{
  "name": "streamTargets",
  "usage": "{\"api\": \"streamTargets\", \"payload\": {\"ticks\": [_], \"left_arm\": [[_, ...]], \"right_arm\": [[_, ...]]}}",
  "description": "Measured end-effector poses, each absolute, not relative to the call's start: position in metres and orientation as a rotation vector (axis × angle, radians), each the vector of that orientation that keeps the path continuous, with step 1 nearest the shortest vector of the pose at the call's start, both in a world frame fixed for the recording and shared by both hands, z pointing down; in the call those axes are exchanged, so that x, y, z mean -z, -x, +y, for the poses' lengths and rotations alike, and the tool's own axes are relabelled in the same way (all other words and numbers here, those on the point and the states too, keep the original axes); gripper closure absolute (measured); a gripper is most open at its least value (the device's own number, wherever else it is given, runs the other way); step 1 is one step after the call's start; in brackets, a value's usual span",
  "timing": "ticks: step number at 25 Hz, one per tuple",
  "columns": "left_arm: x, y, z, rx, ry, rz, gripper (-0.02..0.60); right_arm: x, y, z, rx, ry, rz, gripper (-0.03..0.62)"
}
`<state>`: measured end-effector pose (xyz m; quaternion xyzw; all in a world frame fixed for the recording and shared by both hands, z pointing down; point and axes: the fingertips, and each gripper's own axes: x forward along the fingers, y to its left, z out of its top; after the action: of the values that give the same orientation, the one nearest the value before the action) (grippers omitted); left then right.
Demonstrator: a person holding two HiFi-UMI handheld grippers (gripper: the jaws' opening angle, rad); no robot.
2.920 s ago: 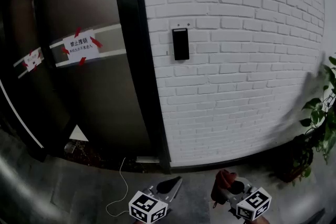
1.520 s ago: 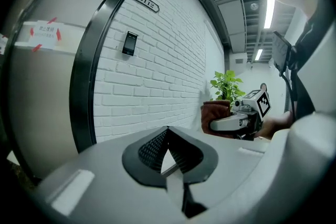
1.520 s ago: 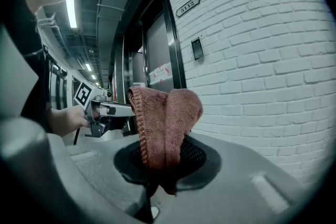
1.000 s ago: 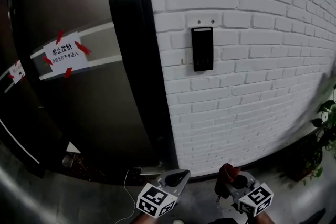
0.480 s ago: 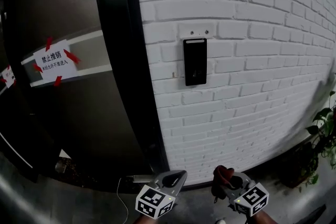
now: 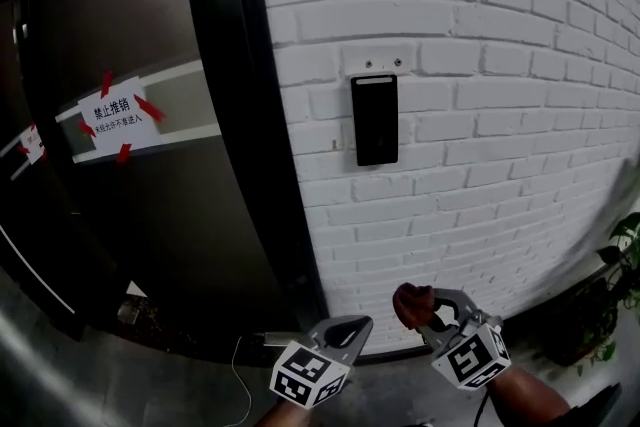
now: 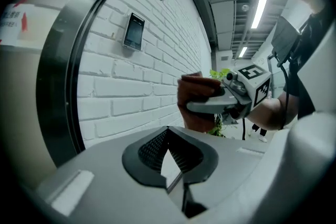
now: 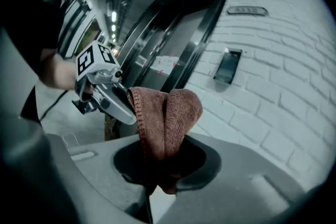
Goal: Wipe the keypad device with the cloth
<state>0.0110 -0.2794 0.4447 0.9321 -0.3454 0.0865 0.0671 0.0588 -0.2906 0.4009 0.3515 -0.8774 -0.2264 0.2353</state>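
Though half buried in right tool [image 8: 160, 170], brown cloth [image 8: 169, 115].

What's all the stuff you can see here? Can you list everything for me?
keypad device: one, black, mounted on the wall right of the door
brick wall: one, white, fills the right side
door: one, dark with a black frame, left side
paper notices: two, white with red tape, stuck on the dark panels at left
cable: one, white, on the floor below the door
plant: one, green, far right edge
cloth: one, reddish-brown, bunched in the right gripper
left gripper: one, grey, jaws together, empty
right gripper: one, grey, shut on the cloth
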Motion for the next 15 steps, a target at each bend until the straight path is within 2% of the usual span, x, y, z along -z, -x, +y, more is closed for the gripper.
{"api": "streamTargets", "payload": {"ticks": [8,15], "left_arm": [[-0.431,-0.029,-0.273,-0.265,-2.873,-0.930,0.565],[-0.433,-0.022,-0.267,-0.290,-2.897,-0.936,0.565]], "right_arm": [[-0.260,-0.034,-0.349,1.334,-1.077,-1.849,0.540],[-0.175,-0.004,-0.385,1.588,-1.126,-1.484,0.540]]}}
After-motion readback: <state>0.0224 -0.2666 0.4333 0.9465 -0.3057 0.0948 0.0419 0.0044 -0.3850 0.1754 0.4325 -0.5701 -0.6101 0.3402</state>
